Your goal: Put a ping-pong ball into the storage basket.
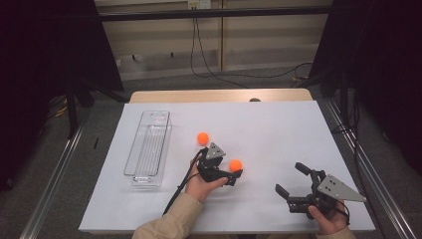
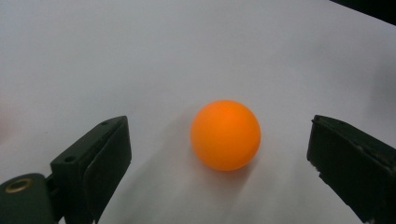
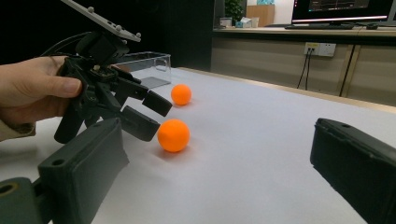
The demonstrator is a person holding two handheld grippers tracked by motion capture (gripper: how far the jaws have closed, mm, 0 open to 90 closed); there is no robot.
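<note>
Two orange balls lie on the white table cover (image 1: 278, 129). The nearer ball (image 1: 235, 165) (image 2: 225, 134) rests on the cover between the jaws of my left gripper (image 1: 233, 170), which is open; neither jaw touches it. In the right gripper view the same ball (image 3: 173, 135) lies just off the left gripper's (image 3: 156, 116) jaw tips. The second ball (image 1: 202, 138) (image 3: 181, 94) lies free, a little farther back and to the left. My right gripper (image 1: 292, 179) (image 3: 215, 144) is open and empty near the front right of the table.
A long clear plastic tray (image 1: 148, 149) (image 3: 144, 63) lies on the left part of the cover with nothing in it. The wooden table edge (image 1: 219, 95) shows at the back. Black frame posts (image 1: 72, 104) stand at both sides. Cables (image 1: 209, 69) run across the floor behind.
</note>
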